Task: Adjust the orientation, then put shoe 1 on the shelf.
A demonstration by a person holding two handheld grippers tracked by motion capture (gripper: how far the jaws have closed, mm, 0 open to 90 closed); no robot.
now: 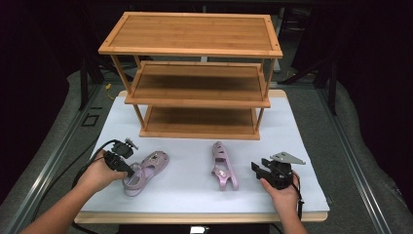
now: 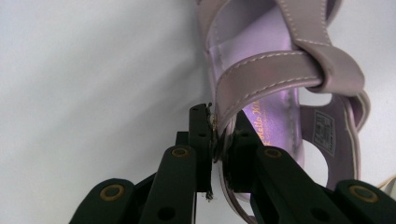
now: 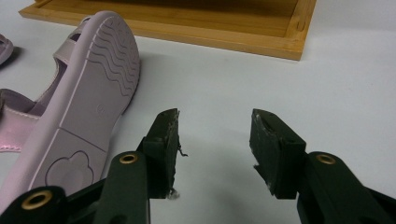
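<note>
1. White table cover [image 1: 292, 141] carries both sandals before the three-tier bamboo rack [image 1: 195, 73].
2. We find our left gripper [image 2: 217, 140] clamped on the upright lilac strappy sandal's [image 1: 146, 168] heel rim.
3. Our right gripper [image 3: 215, 144] stands apart; the side-lying lilac sandal [image 3: 84, 107] lies left of its fingers, lengthwise toward the rack.

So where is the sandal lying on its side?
In the high view, the tipped sandal lies right of centre on the white table, between the upright sandal and the right gripper.

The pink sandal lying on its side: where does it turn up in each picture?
High view: sandal right of centre, below the wooden rack.
Left gripper view: not in it; that is the other sandal.
Right gripper view: left side, sole showing.
Shared landmark: the rack's bottom shelf.
</note>
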